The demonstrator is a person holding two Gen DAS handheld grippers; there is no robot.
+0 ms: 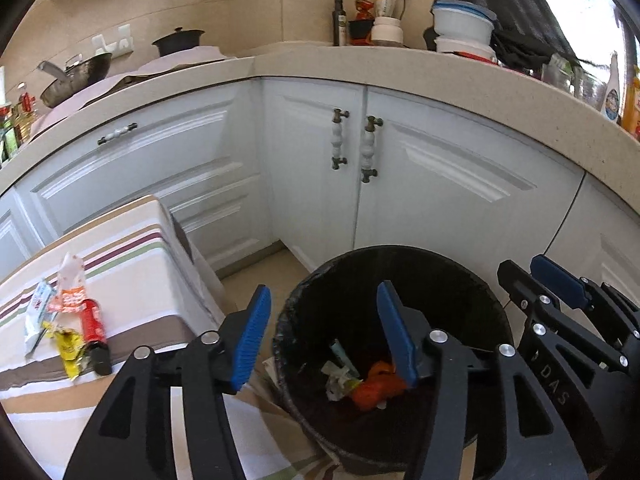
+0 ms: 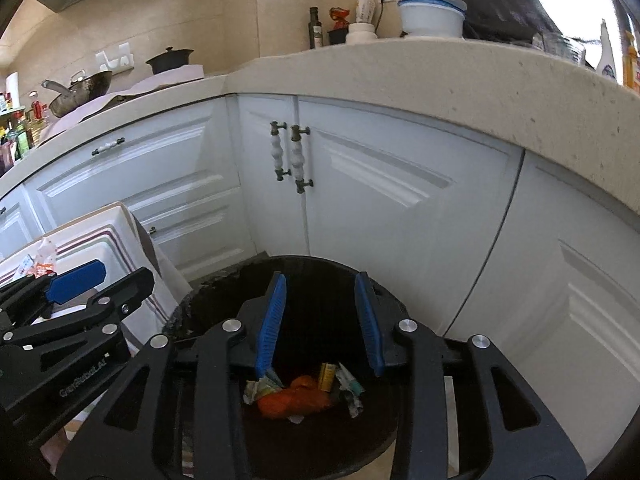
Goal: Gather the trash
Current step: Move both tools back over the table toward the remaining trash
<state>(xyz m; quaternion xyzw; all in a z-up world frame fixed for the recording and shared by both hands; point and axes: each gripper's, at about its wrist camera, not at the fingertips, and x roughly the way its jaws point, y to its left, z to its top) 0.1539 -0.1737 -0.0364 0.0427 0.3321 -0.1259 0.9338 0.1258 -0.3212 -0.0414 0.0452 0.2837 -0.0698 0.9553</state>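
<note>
Several bits of trash are waiting on the striped cloth [image 1: 132,264] over at the left of the left wrist view: a red tube [image 1: 94,326] with a dark cap, a crumpled yellow wrapper [image 1: 69,346], a white sachet [image 1: 37,312] and a torn orange-and-white packet [image 1: 70,292], all bunched together and touching. All of it looks super light and floppy, so I'd guess the wrappers will crush and slide between the pads; better to pinch across a bunched-up fold than a flat edge. The tube looks like the only stiff thing, probably easiest grabbed across its middle. The left hand-held gripper [image 1: 324,340] sits above the black bin [image 1: 460,276], jaws roughly half open with nothing between them, and the other hand-held gripper pokes in at the right edge. In the right wrist view, the right hand-held gripper [image 2: 322,320] hangs over the same bin, jaws partly apart and empty too. Down in the bin there's an orange crumpled bag [image 2: 294,400], a small yellow pack [image 2: 327,376] and some scrunched wrappers [image 2: 352,392]. No earlier frame was given, so I'm not saying what just dropped. What's left on the cloth only peeks in at far left here, mostly hidden behind the left hand-held gripper.
</note>
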